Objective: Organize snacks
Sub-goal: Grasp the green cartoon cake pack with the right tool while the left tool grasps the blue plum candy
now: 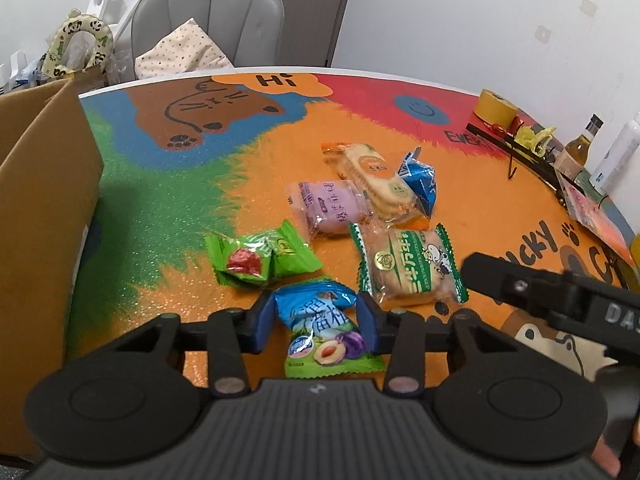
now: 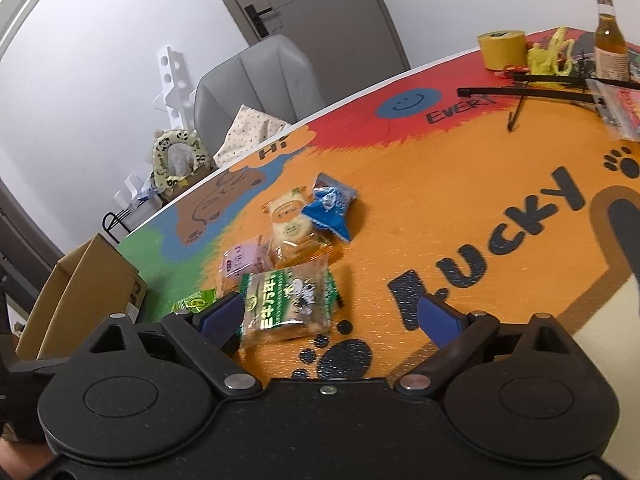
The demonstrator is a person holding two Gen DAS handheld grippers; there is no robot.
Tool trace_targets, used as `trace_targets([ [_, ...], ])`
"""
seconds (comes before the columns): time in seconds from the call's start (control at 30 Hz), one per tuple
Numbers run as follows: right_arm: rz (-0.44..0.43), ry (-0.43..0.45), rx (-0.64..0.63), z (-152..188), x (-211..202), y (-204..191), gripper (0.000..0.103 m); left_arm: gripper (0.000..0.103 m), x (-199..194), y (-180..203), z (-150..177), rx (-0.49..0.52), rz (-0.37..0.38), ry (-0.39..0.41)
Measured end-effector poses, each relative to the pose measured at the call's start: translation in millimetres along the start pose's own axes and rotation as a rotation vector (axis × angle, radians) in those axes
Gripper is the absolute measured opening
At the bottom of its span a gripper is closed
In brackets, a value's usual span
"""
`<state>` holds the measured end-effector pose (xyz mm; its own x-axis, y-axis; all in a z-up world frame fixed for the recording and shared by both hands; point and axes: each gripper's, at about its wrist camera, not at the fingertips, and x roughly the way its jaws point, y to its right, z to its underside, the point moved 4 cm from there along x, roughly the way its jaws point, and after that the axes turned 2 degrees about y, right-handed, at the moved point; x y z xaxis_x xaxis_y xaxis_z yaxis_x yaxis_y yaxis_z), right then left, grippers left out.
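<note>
My left gripper (image 1: 316, 320) is shut on a blue and green plum candy packet (image 1: 324, 332), its blue pads pressing the packet's upper half from both sides. Just beyond it lie a green candy packet (image 1: 260, 260), a purple packet (image 1: 328, 208), an orange cracker packet (image 1: 376, 180), a small blue packet (image 1: 420, 180) and a green-and-white biscuit packet (image 1: 408, 272). My right gripper (image 2: 330, 306) is open and low over the table. Its left finger is beside the biscuit packet (image 2: 288, 304), and its right finger is well apart over the orange mat.
An open cardboard box (image 1: 40, 220) stands at the table's left edge. At the far right are a yellow tape roll (image 1: 494, 108), a glass bottle (image 1: 580, 148), a white bottle and black rods. A grey chair (image 1: 208, 16) stands behind the colourful table (image 1: 280, 152).
</note>
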<state>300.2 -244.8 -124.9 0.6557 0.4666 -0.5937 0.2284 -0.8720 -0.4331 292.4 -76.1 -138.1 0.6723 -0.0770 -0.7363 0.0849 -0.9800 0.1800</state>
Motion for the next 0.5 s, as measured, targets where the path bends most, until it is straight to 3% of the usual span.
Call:
trace_targets([
  [0.5, 0.016, -0.023, -0.107, 1, 29, -33, 0.094, 0.038, -11, -29, -2, -0.029, -0.014, 0.014],
])
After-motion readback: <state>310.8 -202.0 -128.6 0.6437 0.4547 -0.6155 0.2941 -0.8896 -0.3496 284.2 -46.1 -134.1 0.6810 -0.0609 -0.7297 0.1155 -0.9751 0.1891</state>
